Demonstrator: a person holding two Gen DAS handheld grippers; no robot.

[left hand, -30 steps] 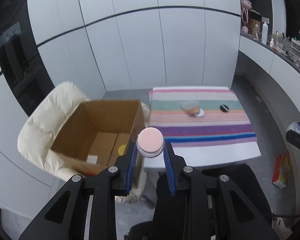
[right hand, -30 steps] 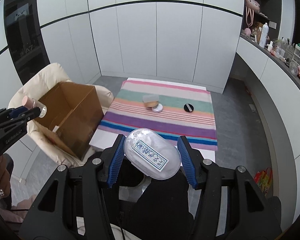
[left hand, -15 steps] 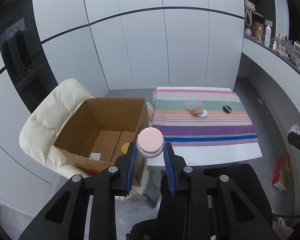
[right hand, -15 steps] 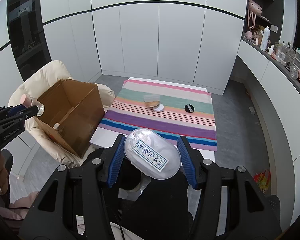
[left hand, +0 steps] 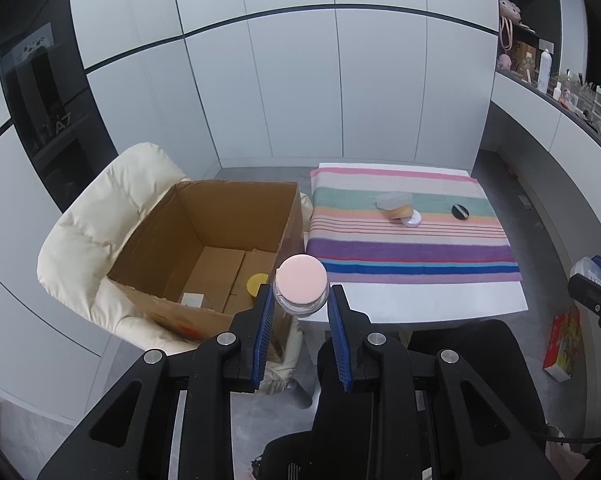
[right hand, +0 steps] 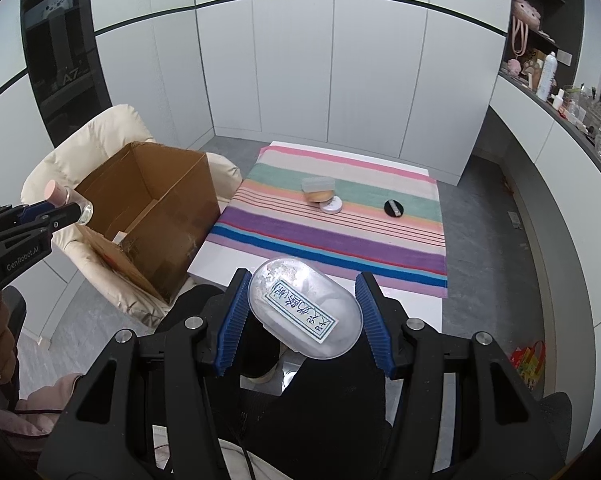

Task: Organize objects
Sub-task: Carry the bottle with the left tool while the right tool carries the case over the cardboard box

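Observation:
My left gripper point(left hand: 301, 300) is shut on a small clear jar with a pink lid point(left hand: 301, 284), held in the air by the near right corner of the open cardboard box point(left hand: 204, 232). Its fingers and the jar point(right hand: 66, 200) also show at the left of the right wrist view. My right gripper point(right hand: 302, 308) is shut on an oval clear plastic case point(right hand: 304, 308) with a white label, above the table's near edge. On the striped cloth point(right hand: 340, 224) lie a clear lidded tub point(right hand: 319, 189), a white round compact point(right hand: 331, 205) and a black round compact point(right hand: 394, 207).
The box rests on a cream padded chair point(left hand: 96, 220) left of the white table point(left hand: 420, 300). Inside it are a yellow lid point(left hand: 257, 282) and a white item point(left hand: 192, 300). A counter with bottles point(right hand: 548, 76) runs along the right wall. A red packet point(left hand: 562, 344) lies on the floor.
Both views have shifted slightly, with the box and table sitting a little differently in frame. Each gripper keeps its hold on its object.

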